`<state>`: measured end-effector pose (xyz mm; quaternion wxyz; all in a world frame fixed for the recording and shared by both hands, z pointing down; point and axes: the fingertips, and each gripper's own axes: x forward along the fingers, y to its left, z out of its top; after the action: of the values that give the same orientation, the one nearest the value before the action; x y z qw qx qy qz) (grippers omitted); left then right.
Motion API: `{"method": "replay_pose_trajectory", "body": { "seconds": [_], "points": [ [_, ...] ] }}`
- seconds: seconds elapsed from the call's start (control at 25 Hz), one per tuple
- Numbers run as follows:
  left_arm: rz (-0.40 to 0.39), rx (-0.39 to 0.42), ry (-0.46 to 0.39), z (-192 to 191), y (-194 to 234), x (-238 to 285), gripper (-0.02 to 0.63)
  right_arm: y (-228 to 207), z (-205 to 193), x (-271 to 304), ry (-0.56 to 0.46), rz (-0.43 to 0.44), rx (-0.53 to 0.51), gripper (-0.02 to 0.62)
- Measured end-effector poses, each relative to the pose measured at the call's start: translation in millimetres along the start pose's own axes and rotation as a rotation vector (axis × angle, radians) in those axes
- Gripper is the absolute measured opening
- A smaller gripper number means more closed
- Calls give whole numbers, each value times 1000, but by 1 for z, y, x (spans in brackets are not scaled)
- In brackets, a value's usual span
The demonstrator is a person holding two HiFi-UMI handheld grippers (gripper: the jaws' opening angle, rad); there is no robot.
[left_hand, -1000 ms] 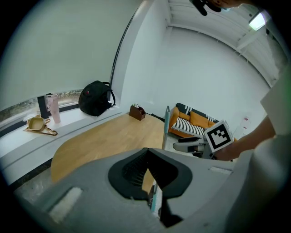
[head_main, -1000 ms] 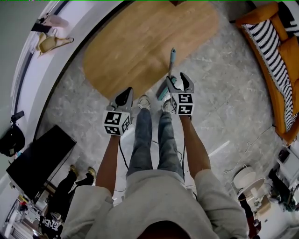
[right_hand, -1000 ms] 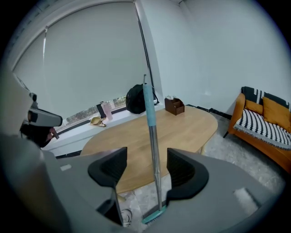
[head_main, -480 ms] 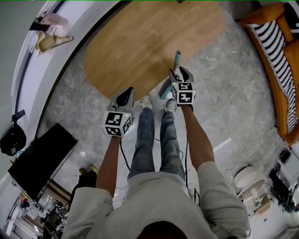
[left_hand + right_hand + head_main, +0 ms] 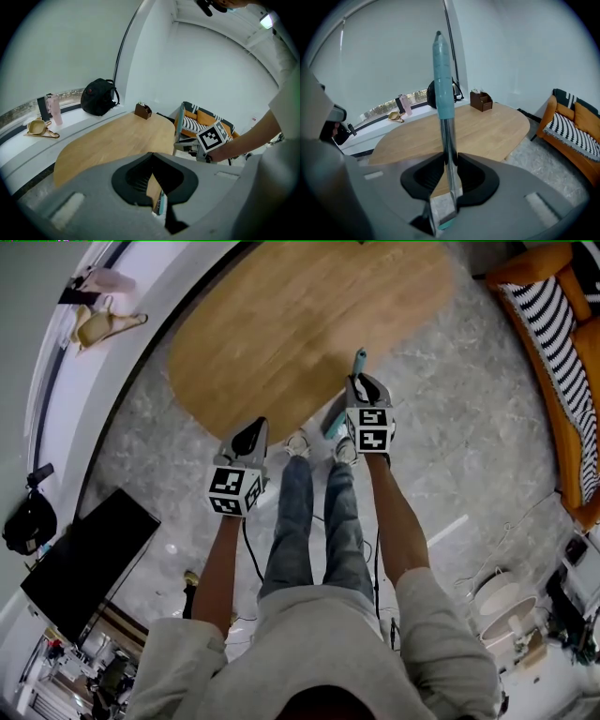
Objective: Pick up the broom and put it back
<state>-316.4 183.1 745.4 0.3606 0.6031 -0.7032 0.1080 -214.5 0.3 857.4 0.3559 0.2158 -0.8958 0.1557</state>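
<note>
Head view: the person stands on the grey stone floor [image 5: 450, 456] at the edge of the oval wooden table [image 5: 281, 324]. The broom [image 5: 358, 361] stands nearly upright just in front of their feet, its teal handle end poking up past the right tool [image 5: 363, 382]. The left tool [image 5: 251, 434] hangs nearby, apart from the broom. An orange sofa [image 5: 553, 381] with a striped cushion sits off to the right, and a dark screen [image 5: 84, 559] to the left. Left gripper view: that tool's jaws are pressed together with nothing between them. Beyond them lie the table, a black bag [image 5: 99, 96] on the white ledge, and a small brown box [image 5: 143, 110]. Right gripper view: the right tool's jaws have just been closing and now pinch the broom's metal shaft below the teal grip. I'd say the pick-up has only reached the grasp: the broom is caught, but its head sits low by the floor. Lifting, carrying and putting it back are all left, and no view shows me where its place is.
</note>
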Motion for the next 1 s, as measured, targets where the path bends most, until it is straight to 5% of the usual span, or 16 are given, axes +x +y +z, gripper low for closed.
{"method": "replay_pose_trajectory", "body": {
  "seconds": [0.6, 1.0],
  "points": [
    [-96, 84, -6, 18, -58, -4, -3, 4, -41, -117, -36, -61, 22, 81],
    [-244, 229, -39, 70, -144, -3, -3, -32, 2, -259, -261, -226, 106, 81]
  ]
}}
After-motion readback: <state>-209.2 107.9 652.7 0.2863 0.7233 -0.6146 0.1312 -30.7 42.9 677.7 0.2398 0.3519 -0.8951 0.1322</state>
